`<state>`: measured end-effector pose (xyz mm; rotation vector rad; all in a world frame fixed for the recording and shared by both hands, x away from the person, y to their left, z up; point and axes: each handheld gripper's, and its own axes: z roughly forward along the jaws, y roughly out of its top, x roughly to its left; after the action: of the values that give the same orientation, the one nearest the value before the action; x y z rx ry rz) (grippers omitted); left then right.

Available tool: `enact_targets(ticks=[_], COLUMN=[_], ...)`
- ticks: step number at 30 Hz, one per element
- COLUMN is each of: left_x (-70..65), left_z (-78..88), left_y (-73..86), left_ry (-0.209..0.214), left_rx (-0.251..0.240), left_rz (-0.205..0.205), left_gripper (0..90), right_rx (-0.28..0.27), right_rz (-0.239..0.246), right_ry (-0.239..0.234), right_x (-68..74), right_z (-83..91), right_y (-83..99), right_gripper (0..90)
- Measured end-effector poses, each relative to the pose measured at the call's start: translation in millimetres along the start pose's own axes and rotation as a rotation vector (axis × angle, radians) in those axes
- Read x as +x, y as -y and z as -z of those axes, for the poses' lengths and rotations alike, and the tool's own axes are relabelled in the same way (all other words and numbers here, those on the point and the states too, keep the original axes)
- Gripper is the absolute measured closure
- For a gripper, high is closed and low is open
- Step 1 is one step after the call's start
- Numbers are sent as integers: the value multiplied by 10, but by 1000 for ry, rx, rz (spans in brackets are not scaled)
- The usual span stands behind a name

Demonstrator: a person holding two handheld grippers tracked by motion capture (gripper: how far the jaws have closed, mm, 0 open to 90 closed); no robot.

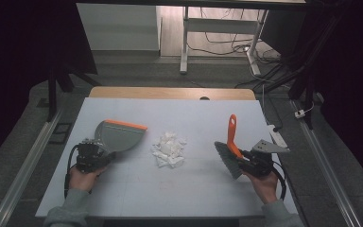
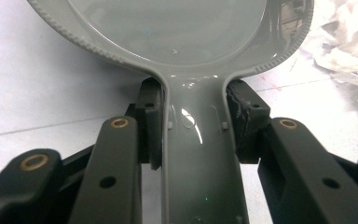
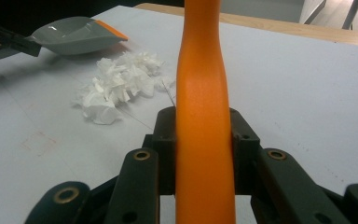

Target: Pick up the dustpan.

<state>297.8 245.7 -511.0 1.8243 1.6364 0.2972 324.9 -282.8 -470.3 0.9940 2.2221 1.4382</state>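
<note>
A grey dustpan (image 1: 119,135) with an orange lip lies at the left of the white table; my left gripper (image 1: 98,153) is shut on its handle (image 2: 196,154), pads pressing both sides. A pile of crumpled white paper scraps (image 1: 169,149) sits at the middle, just right of the pan's mouth, and the paper scraps (image 2: 349,46) edge into the left gripper view too. At the right, my right gripper (image 1: 249,160) is shut on the orange handle (image 3: 204,121) of a hand brush (image 1: 230,151), whose grey bristles hang toward the pile. The dustpan (image 3: 72,35) and paper scraps (image 3: 119,84) lie beyond it.
The white table top (image 1: 179,189) has a wooden strip along its far edge (image 1: 170,92). A white power strip (image 1: 278,137) lies at the right edge. Desk legs and cables (image 1: 217,47) stand on the floor beyond.
</note>
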Motion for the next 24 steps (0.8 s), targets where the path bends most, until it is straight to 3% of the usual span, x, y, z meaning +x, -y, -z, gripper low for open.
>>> enact_targets(ticks=[9,24], left_x=[77,187], left_z=[119,311], left_y=[-11,-24], left_ry=[22,80], left_rx=[-54,-113], left_rz=[-20,-115], left_gripper=[613,613], right_rx=[-6,-15], right_rz=[2,7], right_ry=[-4,2], right_x=[1,6], right_z=[1,7], right_y=[-2,-30], right_gripper=[698,698])
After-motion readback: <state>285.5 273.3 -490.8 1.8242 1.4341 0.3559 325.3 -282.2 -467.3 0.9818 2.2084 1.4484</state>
